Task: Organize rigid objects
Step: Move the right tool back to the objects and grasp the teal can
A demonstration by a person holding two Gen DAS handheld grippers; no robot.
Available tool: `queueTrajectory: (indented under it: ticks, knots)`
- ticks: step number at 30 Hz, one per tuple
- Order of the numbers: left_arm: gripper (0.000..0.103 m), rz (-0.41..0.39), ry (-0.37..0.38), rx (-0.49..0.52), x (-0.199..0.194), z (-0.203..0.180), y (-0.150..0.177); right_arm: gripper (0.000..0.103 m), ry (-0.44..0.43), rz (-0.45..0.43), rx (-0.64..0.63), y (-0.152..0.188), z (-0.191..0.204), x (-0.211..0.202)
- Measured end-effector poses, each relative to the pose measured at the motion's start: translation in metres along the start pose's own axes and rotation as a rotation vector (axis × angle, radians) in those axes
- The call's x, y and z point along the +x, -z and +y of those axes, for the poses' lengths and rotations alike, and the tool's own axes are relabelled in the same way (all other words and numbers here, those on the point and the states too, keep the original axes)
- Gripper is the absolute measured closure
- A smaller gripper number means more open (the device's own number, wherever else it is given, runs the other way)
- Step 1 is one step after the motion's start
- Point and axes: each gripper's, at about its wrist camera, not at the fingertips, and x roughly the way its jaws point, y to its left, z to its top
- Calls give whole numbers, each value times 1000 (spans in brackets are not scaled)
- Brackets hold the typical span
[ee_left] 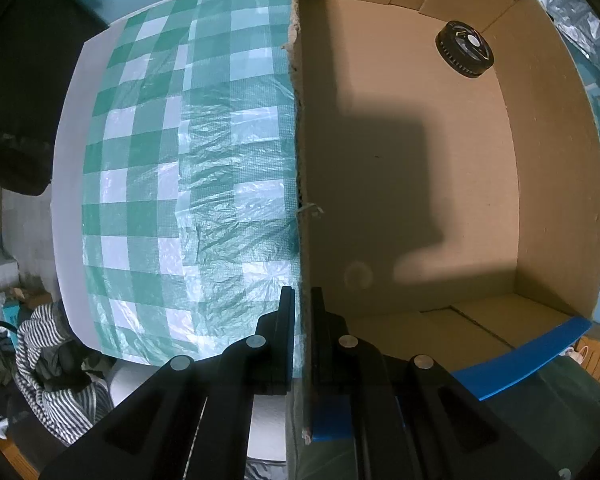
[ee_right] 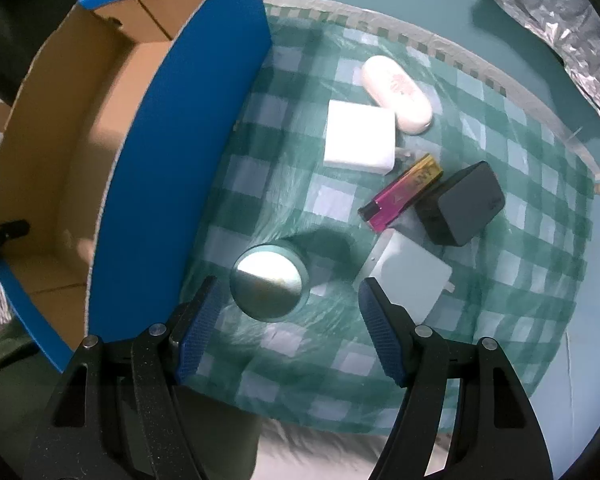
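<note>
My right claw [ee_right: 286,300] gapes wide over the round tin [ee_right: 269,286] beside the cardboard box [ee_right: 180,160]; my left claw [ee_left: 302,312] pinches the box wall. An off-centre closing could skid the tin away.

The cardboard box [ee_right: 172,160] stands on the desk [ee_left: 148,168], left of the loose items. In it, a round cap [ee_left: 464,49] lies near a far corner. The left tool [ee_left: 302,320] straddles the box wall, one finger on each side. On the desk right of the box, a round tin [ee_right: 267,286] lies between the right tool's [ee_right: 288,312] fingers. Beyond it lie a charger [ee_right: 410,280], a lighter [ee_right: 400,193], a power adapter [ee_right: 462,209], a square charger [ee_right: 358,138] and an oval case [ee_right: 396,94] farthest back.
</note>
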Motion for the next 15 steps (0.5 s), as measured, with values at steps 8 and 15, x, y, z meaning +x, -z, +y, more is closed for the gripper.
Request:
queueTrajectory:
  ticks: [8, 15]
  knots:
    - [97, 7, 0, 0, 2, 2, -2, 32, 25, 5, -21, -3, 3, 18]
    - [97, 7, 2, -2, 2, -1, -4, 35, 29, 8, -37, -4, 7, 31]
